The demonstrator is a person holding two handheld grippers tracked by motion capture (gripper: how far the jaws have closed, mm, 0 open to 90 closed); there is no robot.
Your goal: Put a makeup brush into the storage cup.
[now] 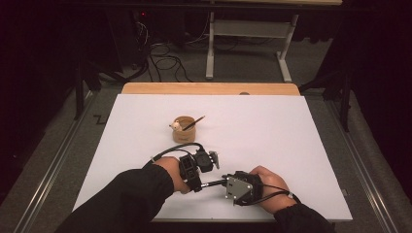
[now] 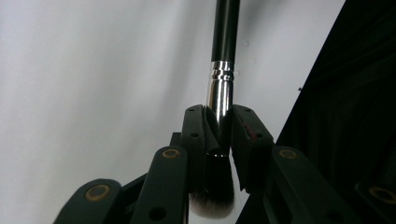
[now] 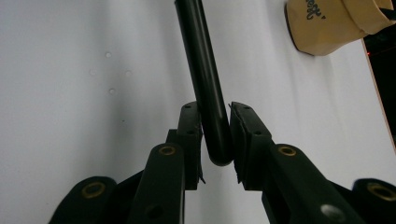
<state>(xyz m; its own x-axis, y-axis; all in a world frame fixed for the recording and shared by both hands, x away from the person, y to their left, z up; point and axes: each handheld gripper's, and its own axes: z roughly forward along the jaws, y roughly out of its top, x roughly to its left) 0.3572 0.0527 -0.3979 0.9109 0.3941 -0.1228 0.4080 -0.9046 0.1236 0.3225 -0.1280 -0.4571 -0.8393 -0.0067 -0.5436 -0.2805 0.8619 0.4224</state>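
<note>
On the left of the high view, the person's left sleeve point(image 1: 128, 199) comes in from the bottom edge, and the left gripper point(image 1: 212, 159) sits near the front of the white table point(image 1: 291, 145), its jaws pointing away from the person. In the left gripper view its two black jaws pinch a makeup brush point(image 2: 220, 91) by the shiny metal collar, just above the bristles point(image 2: 212, 200); the bristle tuft hangs below the pads, toward the camera, and the black handle runs up and away over the white surface.

Behind the grippers, farther up the table and well apart from both, stands a tan cup point(image 1: 184, 129) with a pencil-like stick point(image 1: 193, 123) leaning out of it and something small and pale at its rim.

To the right, the right gripper point(image 1: 224, 182), with its grey three-cornered plate on top, points left toward the other gripper, held in the person's right hand point(image 1: 269, 187). In the right gripper view its jaws sit close on either side of the rounded end of the brush's black handle; the left pad touches it, while a thin gap shows at the right pad. The tan cup appears at that view's upper right corner.
</note>
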